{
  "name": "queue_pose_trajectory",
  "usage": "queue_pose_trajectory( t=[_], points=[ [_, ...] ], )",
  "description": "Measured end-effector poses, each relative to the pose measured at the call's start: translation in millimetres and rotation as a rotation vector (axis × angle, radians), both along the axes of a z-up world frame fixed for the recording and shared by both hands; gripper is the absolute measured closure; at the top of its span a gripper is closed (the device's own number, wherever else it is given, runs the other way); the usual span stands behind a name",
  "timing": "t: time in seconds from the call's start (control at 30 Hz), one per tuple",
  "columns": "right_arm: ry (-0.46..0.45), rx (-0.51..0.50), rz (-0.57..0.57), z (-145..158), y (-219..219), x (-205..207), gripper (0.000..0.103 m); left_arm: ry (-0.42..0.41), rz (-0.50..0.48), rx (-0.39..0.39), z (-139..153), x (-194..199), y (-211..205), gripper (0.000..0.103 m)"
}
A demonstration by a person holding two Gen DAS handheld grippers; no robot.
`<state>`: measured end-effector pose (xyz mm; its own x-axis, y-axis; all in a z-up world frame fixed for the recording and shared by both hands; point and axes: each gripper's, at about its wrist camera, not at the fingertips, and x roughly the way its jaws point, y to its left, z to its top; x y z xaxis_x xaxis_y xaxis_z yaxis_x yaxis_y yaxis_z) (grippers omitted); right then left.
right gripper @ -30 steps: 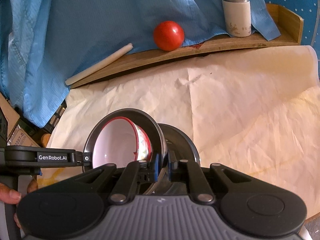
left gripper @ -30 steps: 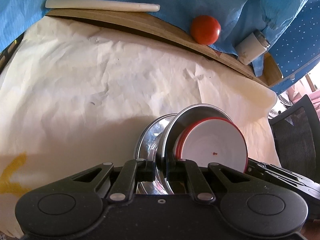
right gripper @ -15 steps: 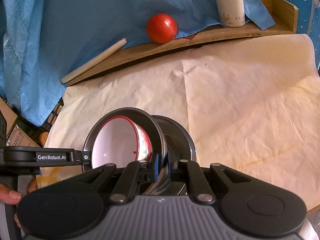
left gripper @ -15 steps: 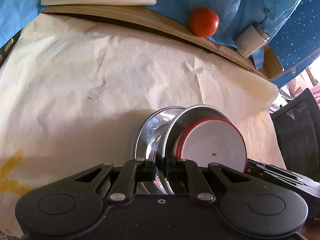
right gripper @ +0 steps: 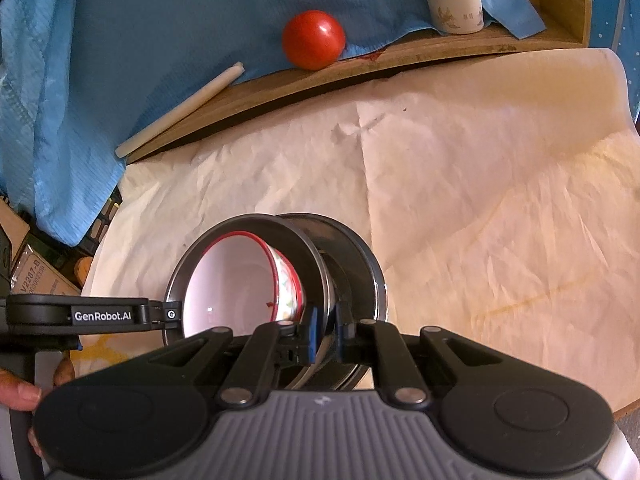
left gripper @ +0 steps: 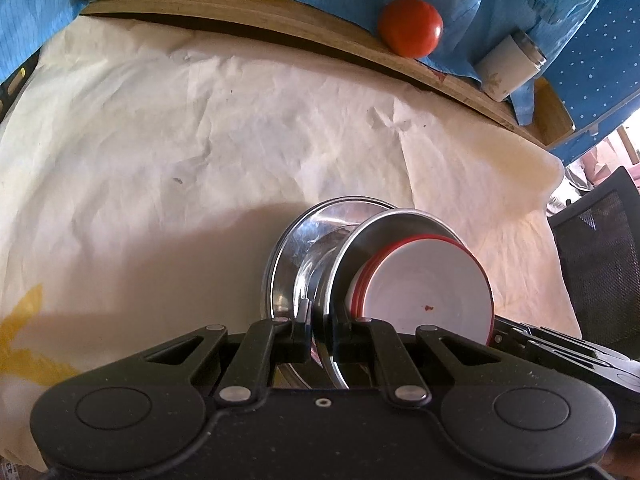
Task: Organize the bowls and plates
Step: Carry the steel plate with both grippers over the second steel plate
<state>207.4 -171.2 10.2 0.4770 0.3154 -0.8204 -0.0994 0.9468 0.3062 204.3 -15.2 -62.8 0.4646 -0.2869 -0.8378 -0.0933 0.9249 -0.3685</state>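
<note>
Left gripper (left gripper: 320,330) and right gripper (right gripper: 325,332) each pinch the round steel plate's (left gripper: 356,248) rim — red-rimmed white enamel bowl (right gripper: 240,280) nested inside.

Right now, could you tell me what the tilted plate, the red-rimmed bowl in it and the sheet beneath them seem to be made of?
Plate: polished metal, probably stainless steel, given its mirror reflections.
Bowl: glossy white with a red rim, probably enamel or melamine; the highlights do not settle which.
Sheet: matte cream paper, judging by its sharp creases and wrinkles.
</note>
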Motion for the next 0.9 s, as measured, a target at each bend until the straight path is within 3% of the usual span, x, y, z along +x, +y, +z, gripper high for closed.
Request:
queue_pose_trajectory(
  t=[0.9],
  points=[
    [0.033, 0.006, 0.015, -8.8, -2.2, 8.9, 0.093, 0.021, 0.021, 0.013, -3.3, 5.1, -1.4, 0.096]
  ],
)
